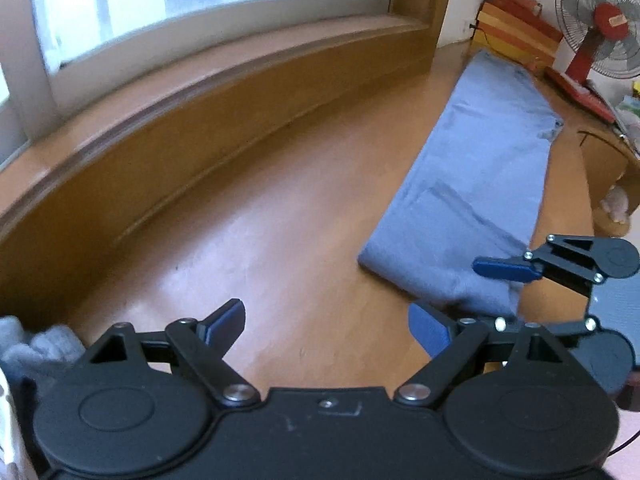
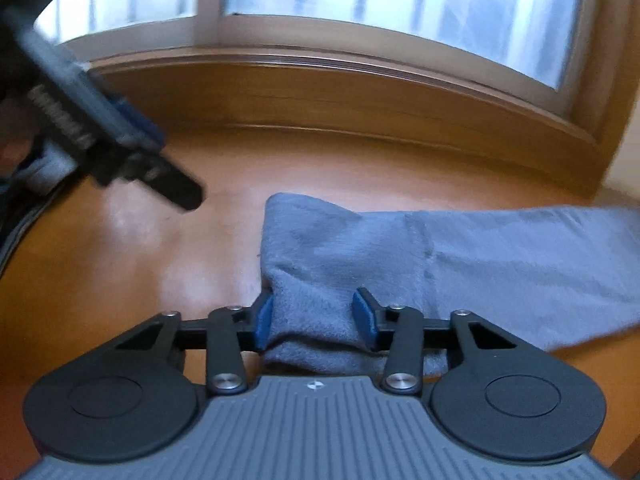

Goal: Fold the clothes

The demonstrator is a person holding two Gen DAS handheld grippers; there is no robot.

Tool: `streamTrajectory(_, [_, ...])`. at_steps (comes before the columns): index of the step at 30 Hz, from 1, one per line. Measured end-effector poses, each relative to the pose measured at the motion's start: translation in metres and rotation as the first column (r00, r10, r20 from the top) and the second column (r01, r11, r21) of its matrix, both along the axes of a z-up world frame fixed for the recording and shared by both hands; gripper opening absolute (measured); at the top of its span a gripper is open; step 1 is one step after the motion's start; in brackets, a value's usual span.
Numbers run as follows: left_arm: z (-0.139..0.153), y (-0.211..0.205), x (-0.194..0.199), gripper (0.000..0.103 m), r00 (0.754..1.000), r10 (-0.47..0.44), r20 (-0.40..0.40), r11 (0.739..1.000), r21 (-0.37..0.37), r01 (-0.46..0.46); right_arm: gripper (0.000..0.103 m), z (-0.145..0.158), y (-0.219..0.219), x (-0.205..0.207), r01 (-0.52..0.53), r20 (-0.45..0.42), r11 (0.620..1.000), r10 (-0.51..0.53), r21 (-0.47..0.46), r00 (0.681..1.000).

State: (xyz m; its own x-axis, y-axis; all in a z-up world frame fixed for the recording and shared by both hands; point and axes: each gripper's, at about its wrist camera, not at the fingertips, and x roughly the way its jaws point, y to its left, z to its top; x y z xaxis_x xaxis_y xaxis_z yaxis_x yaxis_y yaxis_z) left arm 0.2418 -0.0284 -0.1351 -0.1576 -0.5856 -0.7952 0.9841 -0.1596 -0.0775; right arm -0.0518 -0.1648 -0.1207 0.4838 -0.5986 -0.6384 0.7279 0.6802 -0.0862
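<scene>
A blue-grey garment (image 1: 476,184), folded into a long strip, lies flat on the wooden floor (image 1: 260,240); it also shows in the right wrist view (image 2: 460,264). My left gripper (image 1: 326,326) is open and empty over bare floor, left of the garment's near end. My right gripper (image 2: 314,316) is open with its jaws on either side of the garment's near corner, the cloth bunched between the blue pads (image 2: 364,314). The right gripper also shows in the left wrist view (image 1: 472,292), and the left gripper shows blurred in the right wrist view (image 2: 132,148).
A wooden window ledge (image 1: 224,92) runs along the far wall. A red standing fan (image 1: 600,40) and orange-striped bedding (image 1: 516,28) stand at the far right. More grey cloth (image 1: 36,344) lies at the left edge. A cardboard box (image 1: 604,160) sits right of the garment.
</scene>
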Motion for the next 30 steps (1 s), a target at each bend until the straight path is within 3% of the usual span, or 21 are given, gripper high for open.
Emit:
streamTrajectory(6, [0.012,0.017,0.005,0.088,0.998,-0.064,-0.010,0.998,-0.025,0.063,0.031,0.005,0.003,0.003,0.104,0.052,0.992,-0.108,0.064,0.993])
streamTrajectory(11, [0.018,0.029,-0.001,0.088,0.995,-0.095,0.023,0.993,-0.064,0.097,0.023,0.009,0.007,0.007,0.124,0.049,0.989,-0.128,0.081,0.991])
streamTrajectory(20, [0.015,0.035,-0.006,0.088,0.995,-0.097,0.010,0.994,-0.043,0.098,0.022,0.011,0.032,0.018,0.039,0.083,0.991,-0.050,0.128,0.995])
streamTrajectory(30, [0.023,0.040,-0.016,0.088,0.994,-0.098,0.047,0.993,-0.056,0.101,0.021,0.019,0.037,-0.007,-0.010,0.249,0.972,-0.050,0.233,0.967])
